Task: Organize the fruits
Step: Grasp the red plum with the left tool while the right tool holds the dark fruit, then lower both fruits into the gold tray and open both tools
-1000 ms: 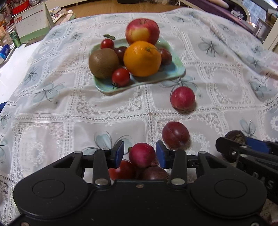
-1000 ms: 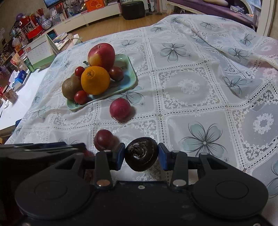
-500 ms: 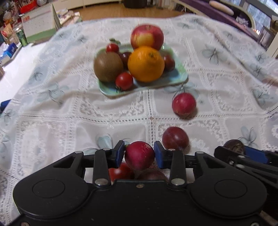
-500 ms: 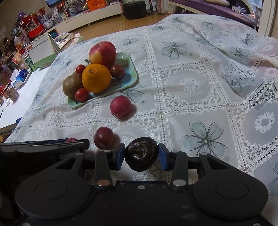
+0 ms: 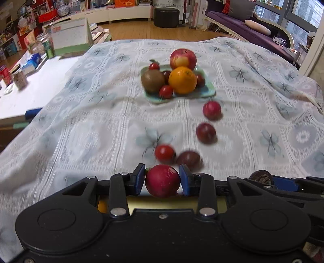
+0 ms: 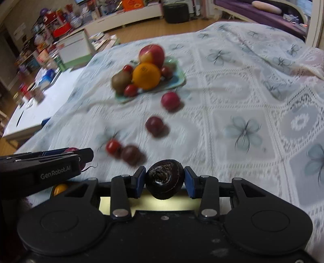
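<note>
the red fruit (image 5: 162,180), round, glossy and flecked with pale scuffs, sits clamped between the blue pads of the left gripper (image 5: 162,180), whose jaws have just been closing onto it; it is lifted clear of the cloth. the right gripper (image 6: 165,179) pinches a dark, wrinkled fruit (image 6: 165,179) with a rough brown crown, likewise held off the surface. ahead of the left fingers, on the tablecloth (image 5: 81,131), lie a small tomato (image 5: 164,153) and a dark plum (image 5: 188,159) just beside each other; farther ahead are a second plum (image 5: 205,132) and a pink-red fruit (image 5: 212,110), each apart. beyond these a pale green plate (image 5: 208,92) carries an orange (image 5: 182,80), an apple (image 5: 183,59), a kiwi (image 5: 152,80) and several small red and dark fruits, heaped and touching. the cloth is white lace with grey-blue flower prints, draped and creased. left of it stands a white table (image 5: 30,95) with jars and boxes; behind are a wooden floor, crowded shelves, a black stool (image 5: 166,17) and a purple sofa (image 5: 247,32). much of the scene is motion-blurred.
</note>
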Demonstrator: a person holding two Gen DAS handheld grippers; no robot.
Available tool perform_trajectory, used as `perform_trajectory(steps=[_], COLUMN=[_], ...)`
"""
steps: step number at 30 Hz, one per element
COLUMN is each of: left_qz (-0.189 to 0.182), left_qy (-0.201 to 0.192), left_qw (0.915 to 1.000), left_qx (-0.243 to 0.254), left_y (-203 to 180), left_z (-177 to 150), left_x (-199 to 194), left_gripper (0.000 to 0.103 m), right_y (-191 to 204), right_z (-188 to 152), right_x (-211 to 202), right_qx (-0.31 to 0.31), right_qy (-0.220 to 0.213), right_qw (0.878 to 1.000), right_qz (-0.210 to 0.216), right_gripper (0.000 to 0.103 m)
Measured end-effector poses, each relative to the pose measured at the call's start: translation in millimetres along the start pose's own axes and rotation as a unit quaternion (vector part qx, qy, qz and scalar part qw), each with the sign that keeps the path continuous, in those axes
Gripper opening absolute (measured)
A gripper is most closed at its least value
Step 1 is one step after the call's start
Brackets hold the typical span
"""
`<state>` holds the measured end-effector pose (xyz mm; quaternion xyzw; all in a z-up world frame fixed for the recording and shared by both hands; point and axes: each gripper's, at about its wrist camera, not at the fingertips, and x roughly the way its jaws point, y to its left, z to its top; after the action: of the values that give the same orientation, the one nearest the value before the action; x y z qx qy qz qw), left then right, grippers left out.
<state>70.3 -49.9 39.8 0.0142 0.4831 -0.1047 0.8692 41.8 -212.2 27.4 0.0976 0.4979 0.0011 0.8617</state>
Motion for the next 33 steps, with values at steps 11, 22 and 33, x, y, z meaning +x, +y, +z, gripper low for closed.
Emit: perform_trajectory(steps=[11,22,33], left_qz=[0.001,0.008,0.025], left_qy=[0.024,0.056,0.070], left_qw=[0.9990,0.9975,0.9965], left_qx=[-0.038,-0.042,-0.037], left_y=[27,52,54], left_z=[-71,-106,-120], left_x=[-37,-38,-30], left_gripper=[0.044,0.044,0.044], right_y=[24,32,34], right_z=[-52,-82,-89], right_x=[-31,-38,-29], right_qx=[-0.055,-0.076,-0.083], right_qy=[0.061,0.092,0.108], right_qw=[0.997,0.993,0.991], right_qz=[-0.003,0.012,0.006], right_gripper=[0.043,0.043,0.043])
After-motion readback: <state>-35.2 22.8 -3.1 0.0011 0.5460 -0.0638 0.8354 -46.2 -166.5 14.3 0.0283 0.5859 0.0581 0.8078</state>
